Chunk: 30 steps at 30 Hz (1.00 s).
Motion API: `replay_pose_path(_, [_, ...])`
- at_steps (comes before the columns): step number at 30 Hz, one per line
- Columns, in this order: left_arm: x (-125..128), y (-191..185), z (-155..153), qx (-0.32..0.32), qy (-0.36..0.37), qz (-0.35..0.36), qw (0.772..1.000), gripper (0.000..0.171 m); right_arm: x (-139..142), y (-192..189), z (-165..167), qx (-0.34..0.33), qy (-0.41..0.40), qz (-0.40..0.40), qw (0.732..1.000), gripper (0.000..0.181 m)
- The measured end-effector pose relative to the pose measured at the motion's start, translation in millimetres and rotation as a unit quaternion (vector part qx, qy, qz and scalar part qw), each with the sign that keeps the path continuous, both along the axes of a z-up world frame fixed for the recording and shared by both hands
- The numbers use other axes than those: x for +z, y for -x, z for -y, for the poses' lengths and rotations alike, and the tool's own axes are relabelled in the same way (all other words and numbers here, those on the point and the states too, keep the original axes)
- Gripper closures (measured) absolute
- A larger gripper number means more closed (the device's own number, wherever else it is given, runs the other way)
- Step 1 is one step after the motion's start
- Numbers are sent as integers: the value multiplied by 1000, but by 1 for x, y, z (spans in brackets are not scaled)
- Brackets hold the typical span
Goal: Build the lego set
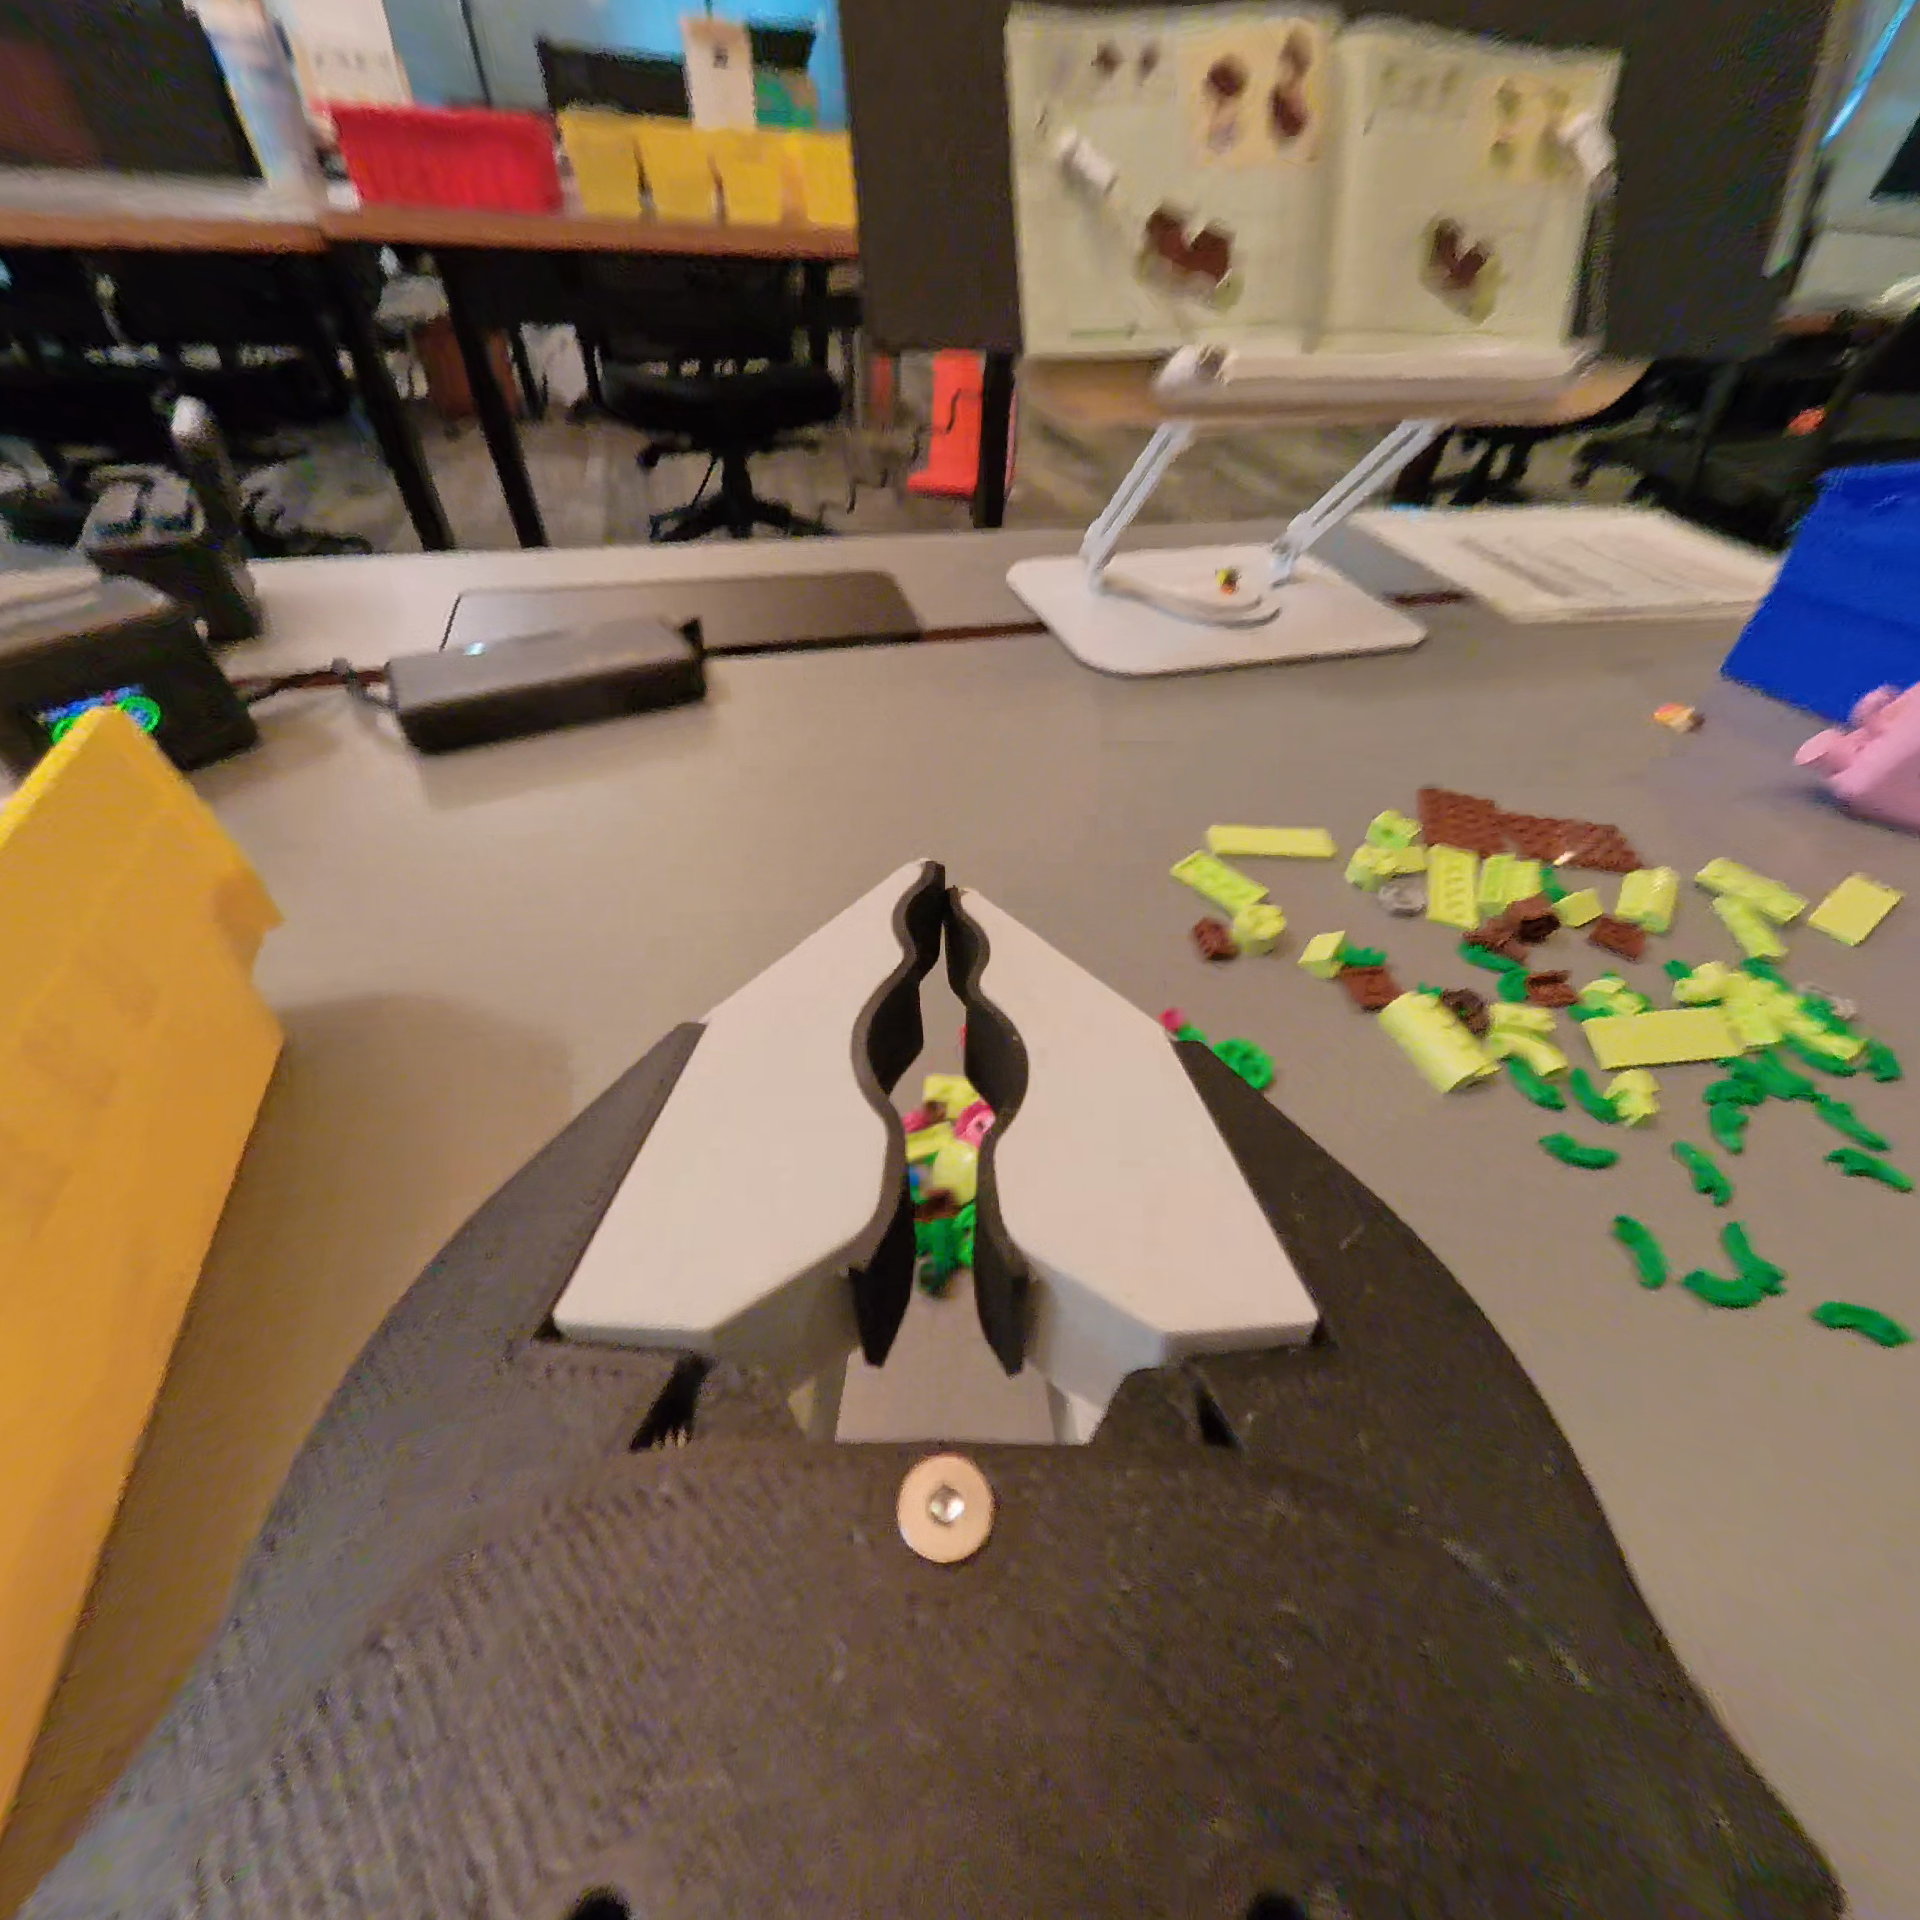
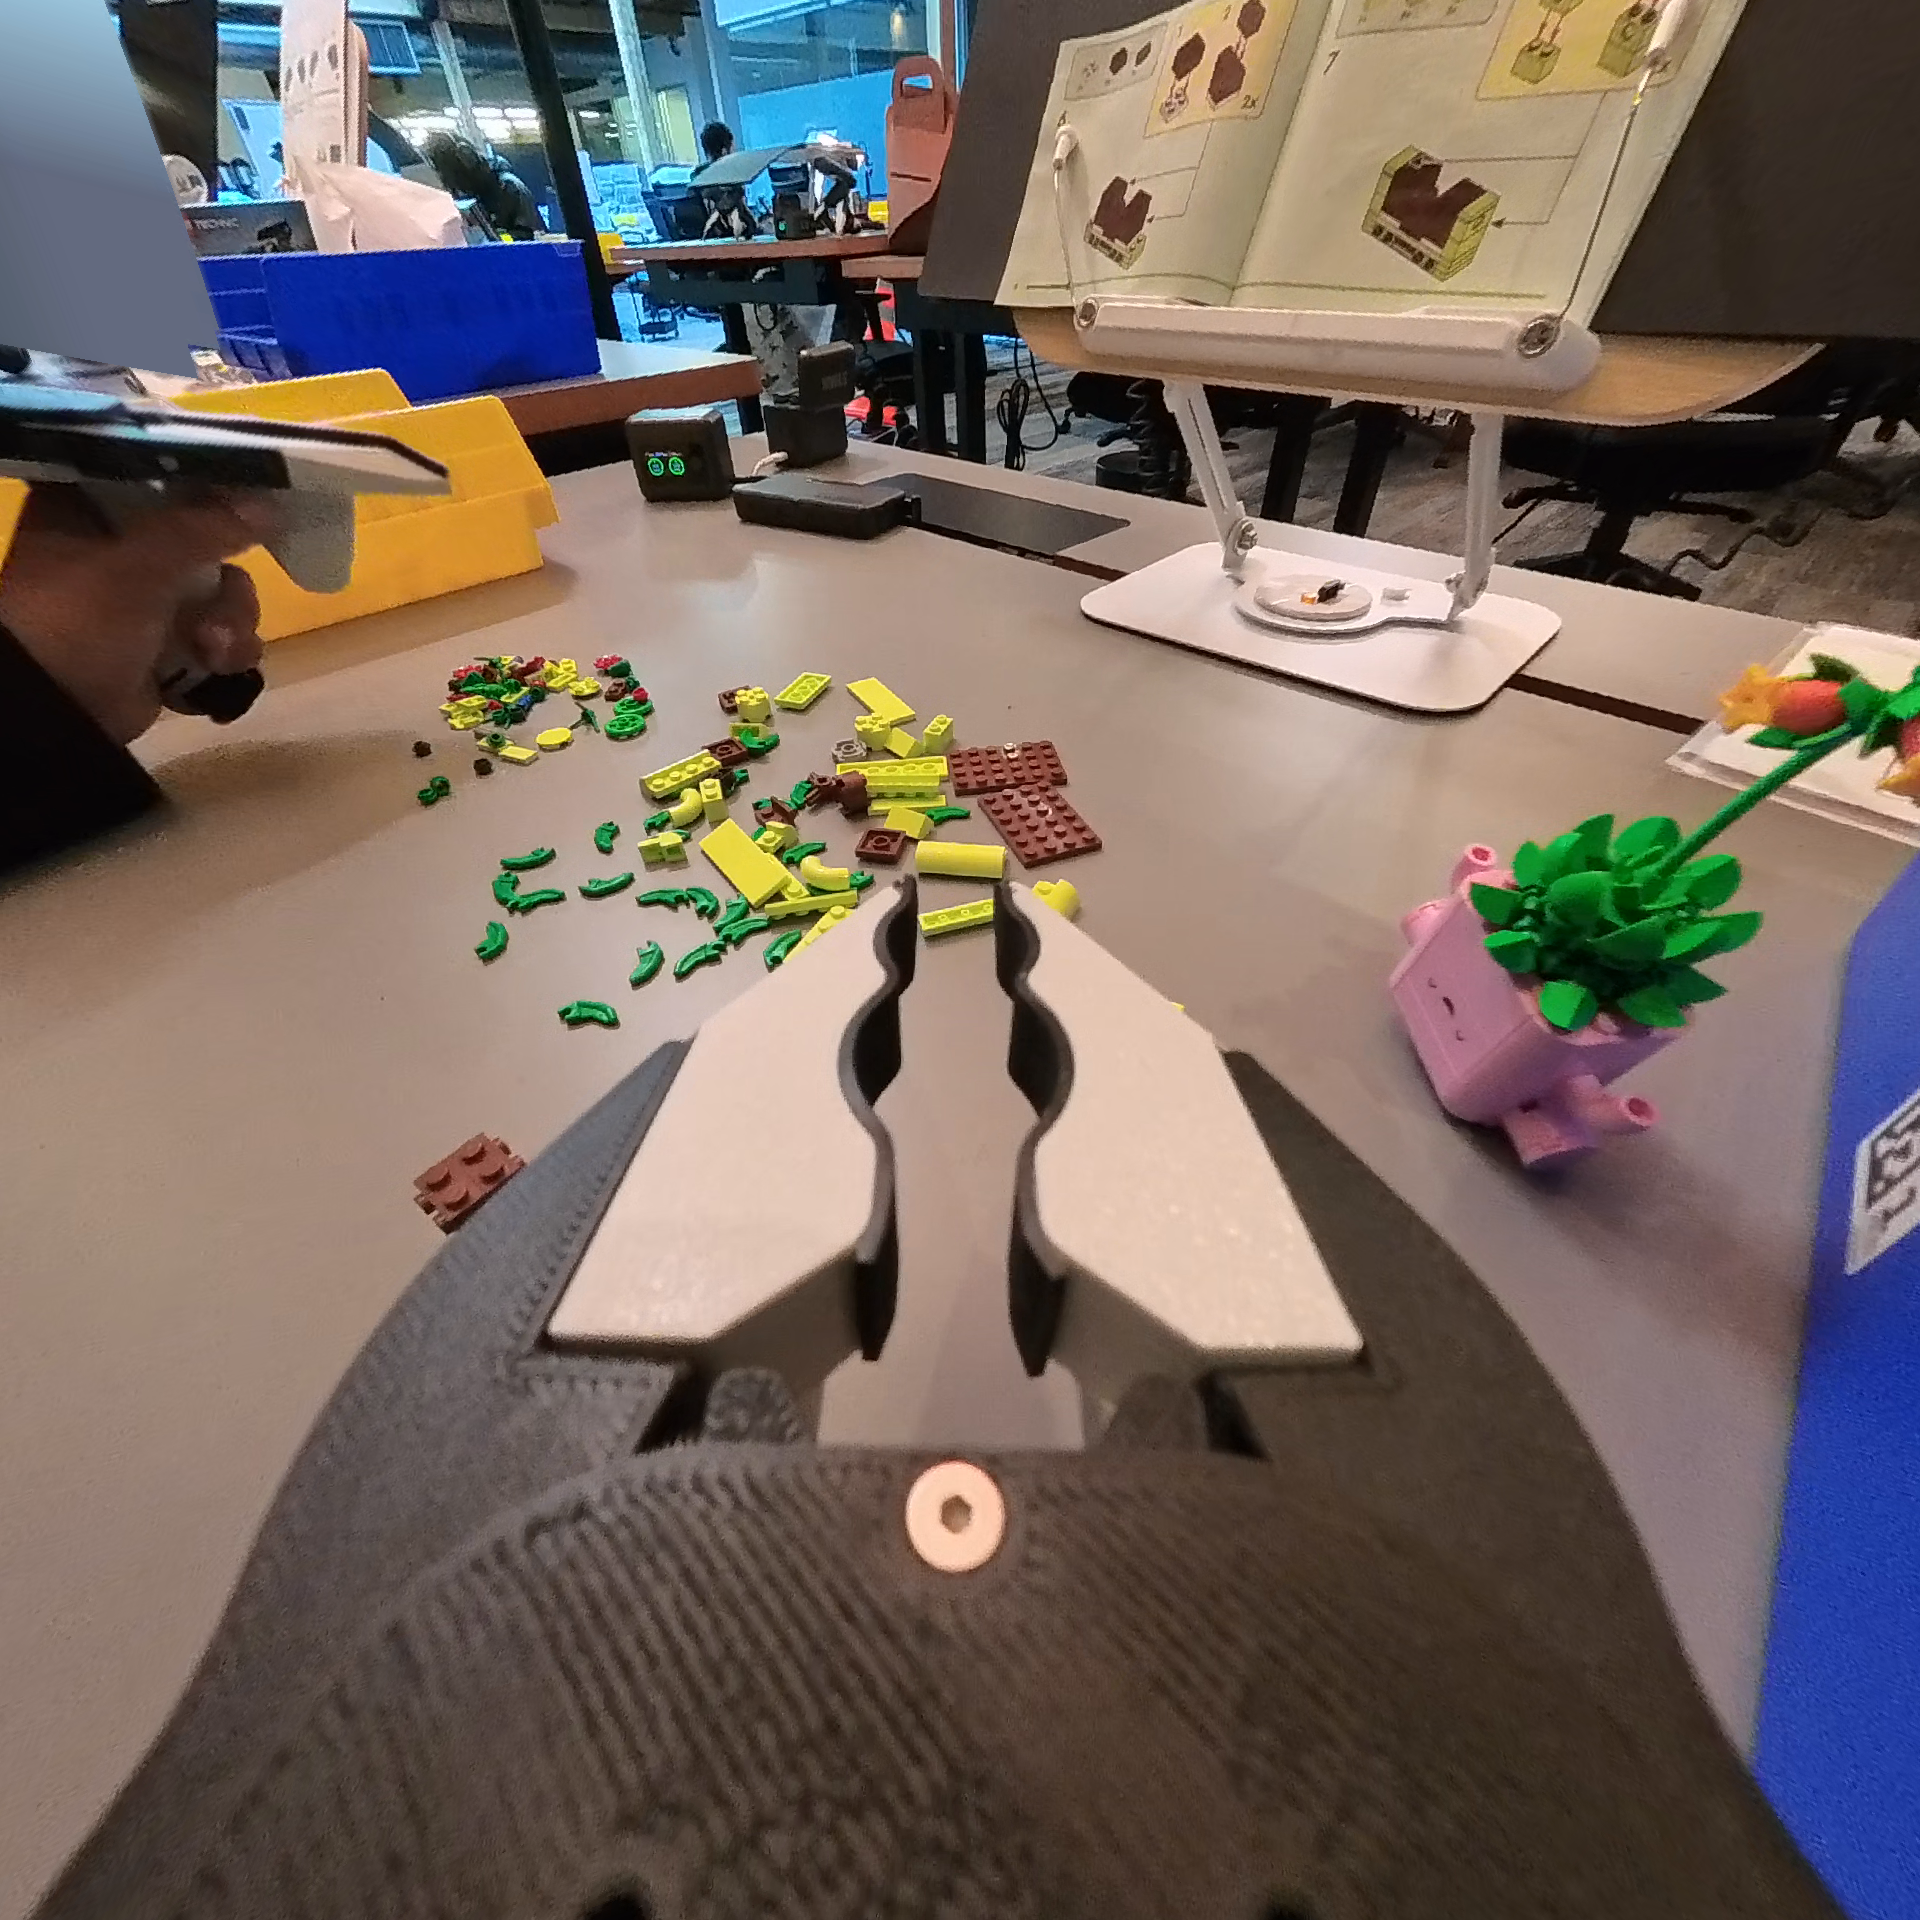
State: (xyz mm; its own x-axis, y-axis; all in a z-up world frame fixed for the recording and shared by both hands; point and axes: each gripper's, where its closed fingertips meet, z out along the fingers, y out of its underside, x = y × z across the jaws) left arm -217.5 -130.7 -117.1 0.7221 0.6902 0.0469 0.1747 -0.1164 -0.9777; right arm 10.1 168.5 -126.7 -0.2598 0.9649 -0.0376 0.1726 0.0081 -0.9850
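On the grey table (image 2: 1195, 727), at about 11 o'clock from the right gripper (image 2: 956, 904), lies the main scatter of loose Lego pieces (image 2: 790, 821): lime plates, green leaf bits, and two brown plates (image 2: 1023, 795) at its 3 o'clock edge. Right gripper: jaws parted with a clear gap, nothing between them, tips just short of a lime plate (image 2: 956, 916). A brown brick (image 2: 468, 1179) sits apart at the gripper's 9 o'clock, half under its body. Left gripper (image 1: 945, 894): tips all but touching, holding nothing; a small heap of mixed pieces (image 1: 940, 1174) shows on the table through the gap behind the tips. Main scatter lies at its 3 o'clock. Instruction booklet (image 2: 1330, 145) open on a white stand (image 2: 1320, 623) at 12 o'clock. Pink pot with green plant (image 2: 1558, 977) tipped on its side at the right gripper's 3 o'clock, close to a blue bin (image 2: 1870, 1351). Risks, as judged: pieces lie packed and overlapping, so a closing grip may catch two or flick one off; thin plates lying flat could skid from the tips; the gripper body could sweep the brown brick; a wide swing right may knock the finished plant. Left view blurred, so small parts there are uncertain.
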Motion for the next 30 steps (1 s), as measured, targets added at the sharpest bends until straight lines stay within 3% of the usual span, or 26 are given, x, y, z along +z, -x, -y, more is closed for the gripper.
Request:
replay_pose_path(4, [-22,6,3,-2,48,32,998,171,0,0,0,1,4,-1,1000,169])
replay_pose_path(7, [-31,-13,-18,-87,28,94,991,169,1,-1,0,3,6,-3,1000,169])
replay_pose_path(9, [-44,-22,-29,-121,40,141,982,158,1,-1,0,3,5,-2,1000,169])
replay_pose_path(13, [-65,-20,-31,-90,79,179,977,161,-1,1,0,5,4,6,1000,169])
replay_pose_path(20, [-90,-9,-22,-17,189,175,966,171,-1,0,1,6,3,4,1000,170])
replay_pose_path(28, [-97,-12,-27,-31,196,201,959,147,-3,2,2,9,3,12,1000,170])
replay_pose_path(30, [-98,-12,-31,-38,196,201,959,148,-4,2,3,11,2,15,1000,169])
